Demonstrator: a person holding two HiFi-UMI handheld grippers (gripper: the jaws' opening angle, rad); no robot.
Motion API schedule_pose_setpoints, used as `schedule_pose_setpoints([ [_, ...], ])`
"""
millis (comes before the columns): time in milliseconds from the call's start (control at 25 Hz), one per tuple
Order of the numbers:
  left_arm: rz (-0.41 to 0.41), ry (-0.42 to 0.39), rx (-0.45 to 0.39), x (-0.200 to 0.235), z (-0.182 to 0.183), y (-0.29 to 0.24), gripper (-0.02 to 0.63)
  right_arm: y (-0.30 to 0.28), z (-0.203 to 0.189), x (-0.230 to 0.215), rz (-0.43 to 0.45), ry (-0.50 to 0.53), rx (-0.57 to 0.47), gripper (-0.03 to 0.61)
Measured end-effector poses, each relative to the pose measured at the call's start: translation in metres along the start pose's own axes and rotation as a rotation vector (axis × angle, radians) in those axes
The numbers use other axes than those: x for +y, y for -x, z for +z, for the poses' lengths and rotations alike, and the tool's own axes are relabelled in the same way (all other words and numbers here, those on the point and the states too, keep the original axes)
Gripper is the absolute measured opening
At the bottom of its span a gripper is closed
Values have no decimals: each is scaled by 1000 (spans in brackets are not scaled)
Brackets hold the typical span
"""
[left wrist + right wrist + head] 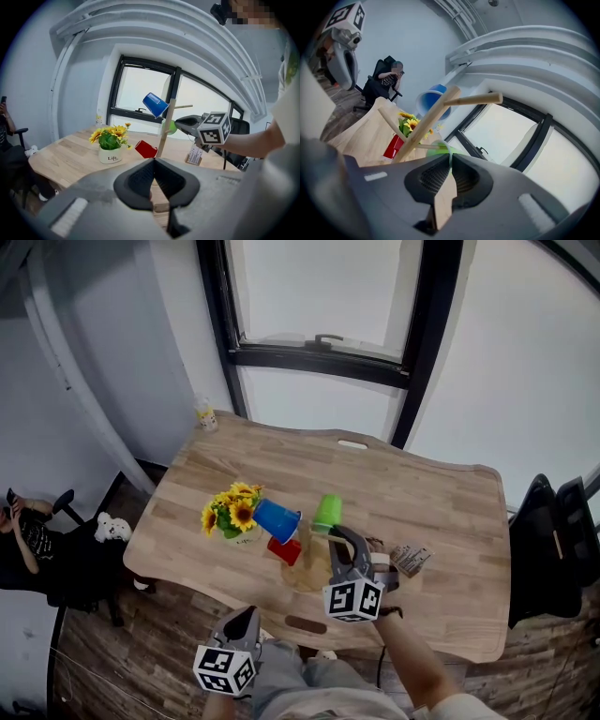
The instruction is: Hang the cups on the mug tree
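Observation:
A wooden mug tree stands near the table's front edge, with its round base showing in the head view. A blue cup hangs high on it and a red cup hangs low. My right gripper is shut on the rim of a green cup, holding it against the pole by a thin peg. I cannot tell whether its handle is over the peg. My left gripper is shut and empty, in front of the table edge.
A white pot of sunflowers stands left of the tree and a small printed card stands right of it. A little bottle sits at the far left corner of the table. A black chair is at the right. A person sits at the left.

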State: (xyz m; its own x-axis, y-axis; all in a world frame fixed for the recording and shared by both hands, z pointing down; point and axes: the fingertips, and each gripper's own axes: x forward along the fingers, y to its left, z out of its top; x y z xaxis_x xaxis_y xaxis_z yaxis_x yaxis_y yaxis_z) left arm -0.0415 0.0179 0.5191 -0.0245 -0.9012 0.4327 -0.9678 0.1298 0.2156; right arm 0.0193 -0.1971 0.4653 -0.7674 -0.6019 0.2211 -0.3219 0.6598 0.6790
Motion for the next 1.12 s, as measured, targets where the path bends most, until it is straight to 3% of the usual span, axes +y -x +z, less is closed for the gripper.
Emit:
schedule_pose_setpoints([
  [560,-20,0,11,-4,-4,-6,5,9,-2,20,40,87,-21,20],
  [1120,-22,0,14,-4,-3,-10,5,15,-8,37,65,72,-27,23],
])
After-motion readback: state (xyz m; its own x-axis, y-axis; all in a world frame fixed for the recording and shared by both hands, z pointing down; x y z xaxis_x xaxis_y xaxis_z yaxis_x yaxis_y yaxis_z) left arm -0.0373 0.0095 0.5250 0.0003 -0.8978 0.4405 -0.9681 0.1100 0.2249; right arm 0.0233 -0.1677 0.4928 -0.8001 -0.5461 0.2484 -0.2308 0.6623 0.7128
